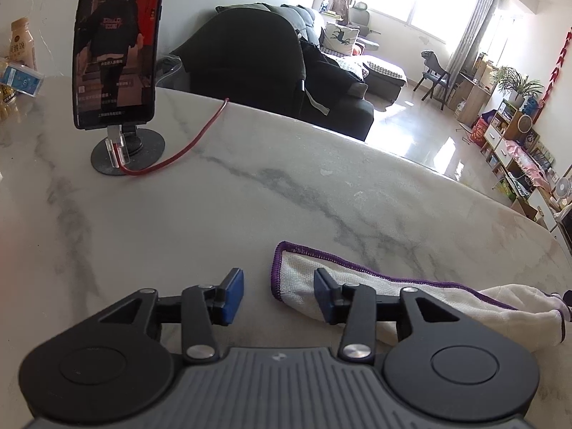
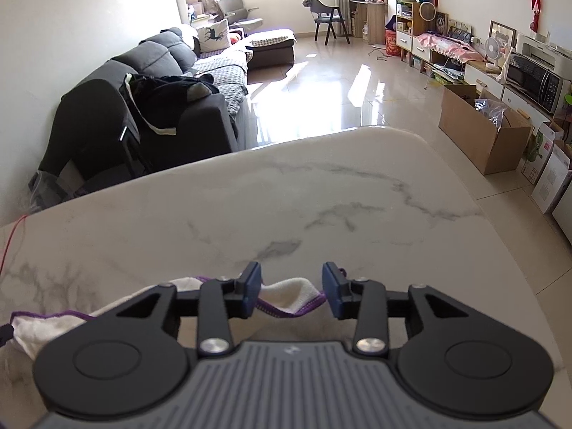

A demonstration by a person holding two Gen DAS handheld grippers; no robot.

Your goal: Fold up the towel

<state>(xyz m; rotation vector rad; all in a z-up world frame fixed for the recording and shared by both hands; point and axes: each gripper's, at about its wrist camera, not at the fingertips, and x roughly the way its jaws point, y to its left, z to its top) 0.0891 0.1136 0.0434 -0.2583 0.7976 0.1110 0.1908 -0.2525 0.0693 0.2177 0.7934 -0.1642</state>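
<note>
A white towel with purple stitched edging (image 1: 375, 286) lies rumpled on the marble table (image 1: 250, 196). My left gripper (image 1: 279, 295) is open, its jaws straddling the towel's left corner, with the right pad (image 1: 323, 300) over the cloth. In the right wrist view the same towel (image 2: 286, 295) bunches up between the jaws of my right gripper (image 2: 291, 291), which is open around a raised fold at the towel's right end. More of the towel shows at the lower left (image 2: 39, 325), partly hidden under the gripper body.
A phone on a round stand (image 1: 118, 53) with a red cable (image 1: 193, 136) stands at the table's back left. A bottle and small boxes (image 1: 19, 60) sit at the far left. The table's far edge (image 2: 286, 143) drops to the living-room floor.
</note>
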